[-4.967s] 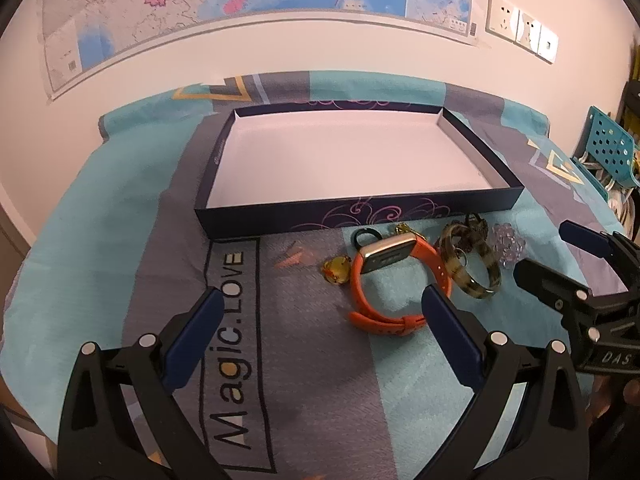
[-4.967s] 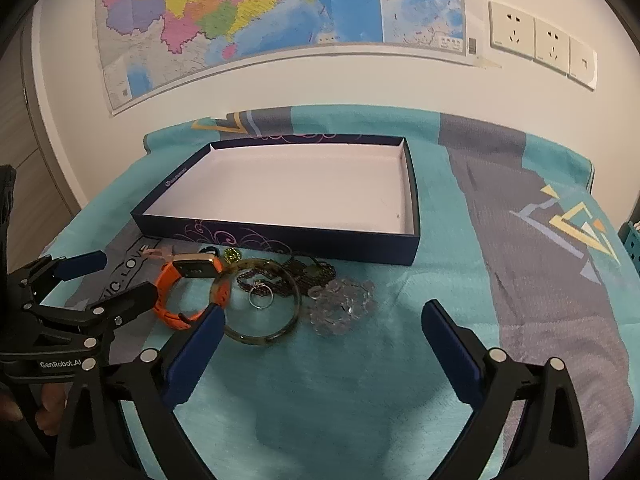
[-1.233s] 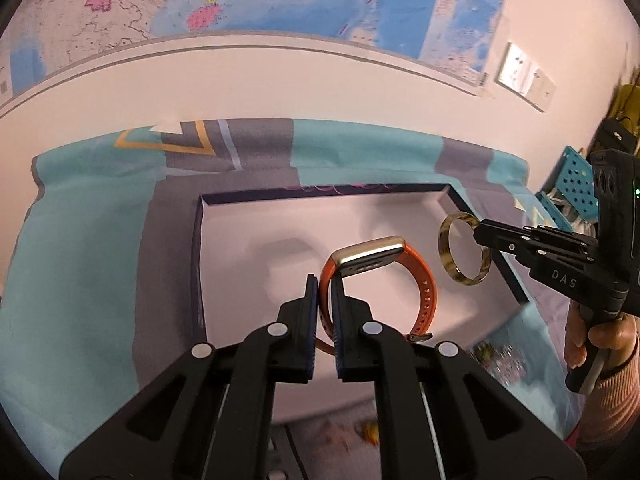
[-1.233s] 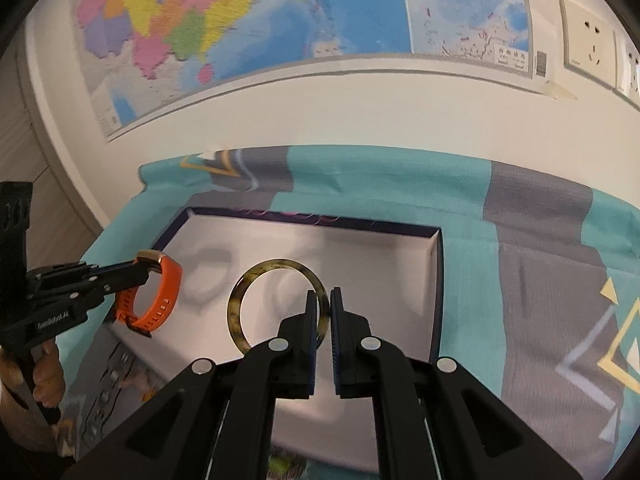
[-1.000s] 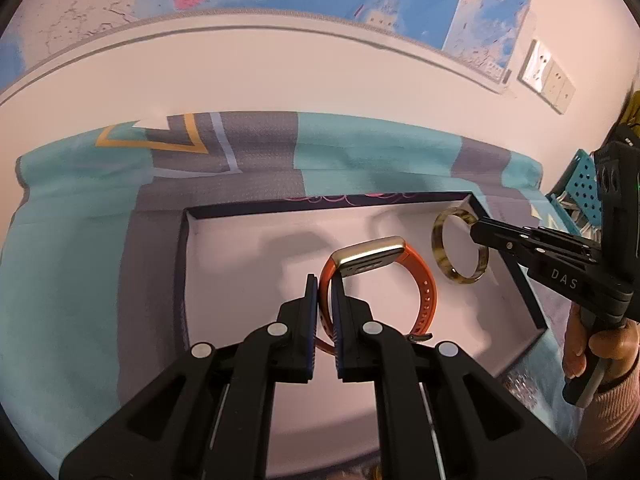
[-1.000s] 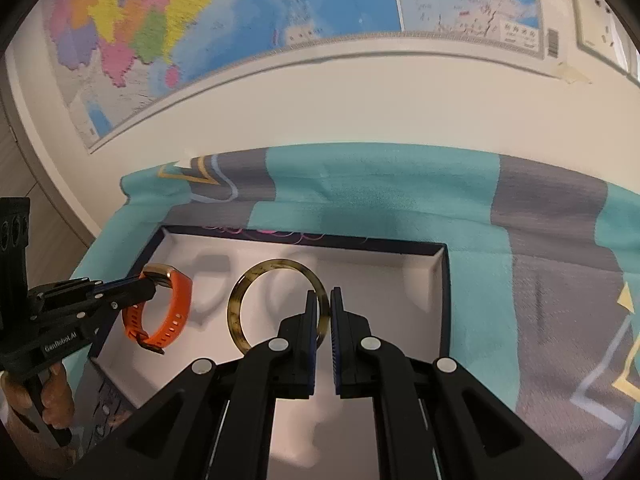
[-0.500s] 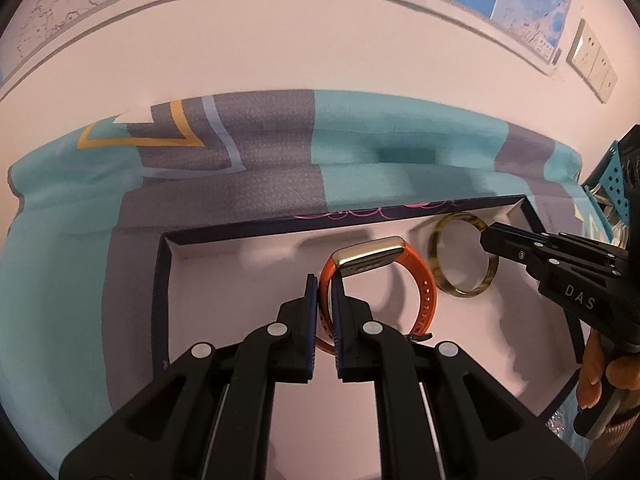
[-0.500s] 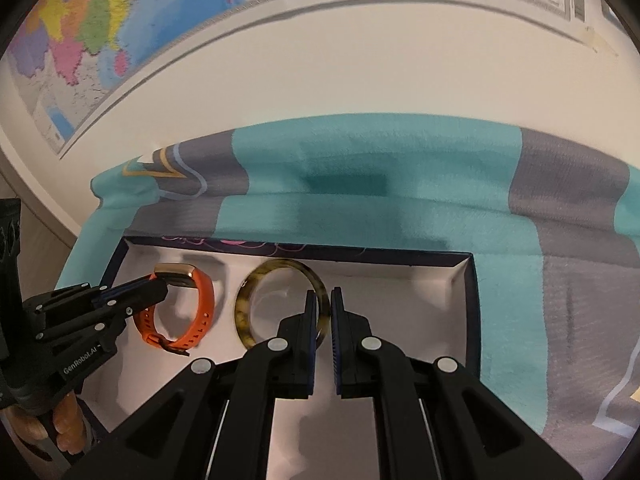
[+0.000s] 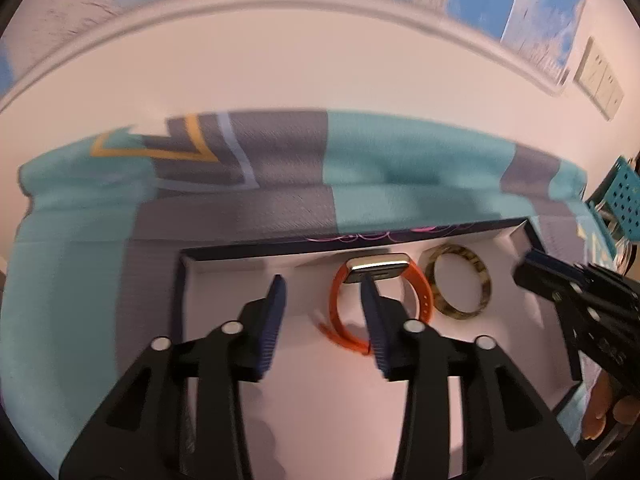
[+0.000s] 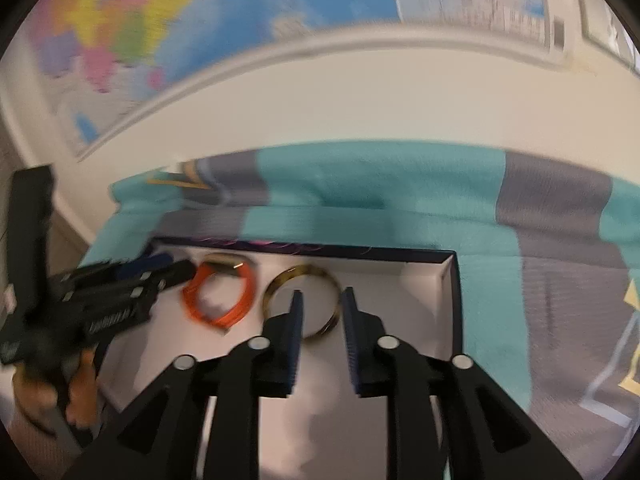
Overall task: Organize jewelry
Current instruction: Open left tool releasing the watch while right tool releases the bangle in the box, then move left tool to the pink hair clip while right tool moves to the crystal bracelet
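Note:
The orange watch (image 9: 337, 304) lies in the white-lined navy box (image 9: 280, 246) near its far wall. My left gripper (image 9: 322, 312) hangs just over it with its jaws opening; the right finger crosses in front of the watch and no pad presses on it. To its right the tortoiseshell bangle (image 10: 269, 297) rests in the box. My right gripper (image 10: 322, 312) stands over the bangle's near arc, jaws opening, with the pads clear of the ring. Each gripper also shows in the other's view: right gripper (image 9: 526, 268), left gripper (image 10: 178, 265). The watch (image 10: 192, 304) and bangle (image 9: 485, 280) lie side by side.
The box sits on a teal and grey cloth (image 9: 400, 168) against a white wall with a map (image 10: 160, 20). A hand (image 10: 76, 396) holds the left gripper's handle. A blue perforated basket (image 9: 624, 208) stands at the far right.
Both grippers' jaws have parted and let go. The watch and the bangle, held over the box half a second ago, now rest on its floor by the far wall.

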Available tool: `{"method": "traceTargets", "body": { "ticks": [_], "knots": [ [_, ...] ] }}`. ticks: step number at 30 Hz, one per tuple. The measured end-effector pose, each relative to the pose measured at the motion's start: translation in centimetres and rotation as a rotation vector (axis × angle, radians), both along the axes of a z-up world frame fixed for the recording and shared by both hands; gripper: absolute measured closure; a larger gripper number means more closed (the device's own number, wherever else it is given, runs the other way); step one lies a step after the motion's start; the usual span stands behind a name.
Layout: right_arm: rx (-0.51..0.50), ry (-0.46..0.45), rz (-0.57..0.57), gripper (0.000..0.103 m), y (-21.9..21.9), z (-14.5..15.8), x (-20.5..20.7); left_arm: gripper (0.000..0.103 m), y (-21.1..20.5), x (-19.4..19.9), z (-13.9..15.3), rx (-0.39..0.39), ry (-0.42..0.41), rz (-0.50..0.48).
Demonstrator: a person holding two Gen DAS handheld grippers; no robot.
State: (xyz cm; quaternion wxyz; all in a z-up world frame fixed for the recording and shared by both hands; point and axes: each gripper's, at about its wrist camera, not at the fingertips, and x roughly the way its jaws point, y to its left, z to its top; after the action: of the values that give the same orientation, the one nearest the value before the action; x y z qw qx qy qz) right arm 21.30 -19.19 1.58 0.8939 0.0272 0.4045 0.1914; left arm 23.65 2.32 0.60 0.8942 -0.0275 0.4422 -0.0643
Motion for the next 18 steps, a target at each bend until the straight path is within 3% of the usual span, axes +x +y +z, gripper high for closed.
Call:
{"method": "traceTargets", "body": {
  "ticks": [5, 11, 13, 14, 18],
  "knots": [
    [-0.044, -0.094, 0.085, 0.07, -1.9, 1.1, -6.2, 0.049, 0.7, -4.4, 2.6, 0.014, -0.104, -0.025],
    [-0.142, -0.092, 0.107, 0.063, -4.1, -1.2, -12.2, 0.04, 0.6, -10.8, 3.8, 0.031, -0.192, -0.114],
    [-0.131, -0.07, 0.112, 0.06, -4.7, -2.0, -13.3, 0.04, 0.5, -12.7, 3.8, 0.049, -0.217, -0.12],
    [-0.125, -0.074, 0.115, 0.055, -4.8, -2.3, -13.9, 0.039, 0.6, -13.3, 3.8, 0.045, -0.22, -0.126],
    [-0.135, -0.058, 0.131, 0.055, -4.6, -3.3, -15.6, 0.039, 1.4, -15.9, 3.0, 0.01, -0.213, -0.132]
  ]
}}
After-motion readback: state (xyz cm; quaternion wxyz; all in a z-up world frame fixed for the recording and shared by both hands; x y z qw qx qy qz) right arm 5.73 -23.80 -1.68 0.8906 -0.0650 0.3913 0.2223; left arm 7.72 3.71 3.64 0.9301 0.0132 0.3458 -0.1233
